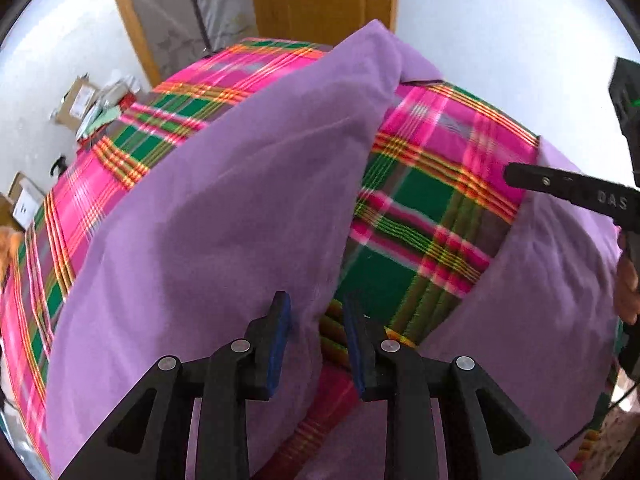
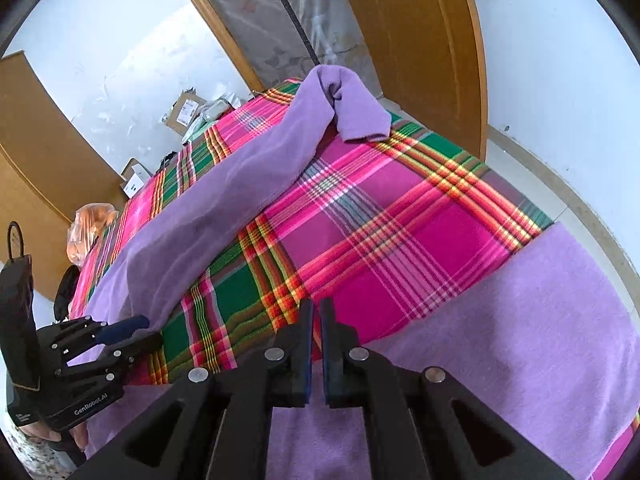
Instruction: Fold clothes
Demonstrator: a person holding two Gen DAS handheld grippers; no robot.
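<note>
Fingers of the left gripper [image 1: 316, 320] stand partly spread, and we see no cloth pinched between the blue pads [image 1: 282, 322]. Purple fabric lies behind and just beside the left-hand pad; whether it touches that pad we cannot tell. Through the gap we see the plaid blanket [image 1: 420, 216].

Fingers of the right gripper [image 2: 316, 320] are pressed nearly together, with only a thin slit between the pads [image 2: 307, 340]. We see nothing gripped in that slit. Their tips hang over the edge where purple fabric meets plaid.

We locate the purple garment [image 2: 224, 216] on the plaid blanket, which covers the bed. It lies in two visible parts: a long folded band running from the near left corner up to the far end, where a short flap turns over, and a broad flat panel at the near right, under the right gripper. Plaid shows between the two parts.

In the right wrist view, the left gripper sits at the lower left, its tips at the near end of the folded band.
</note>
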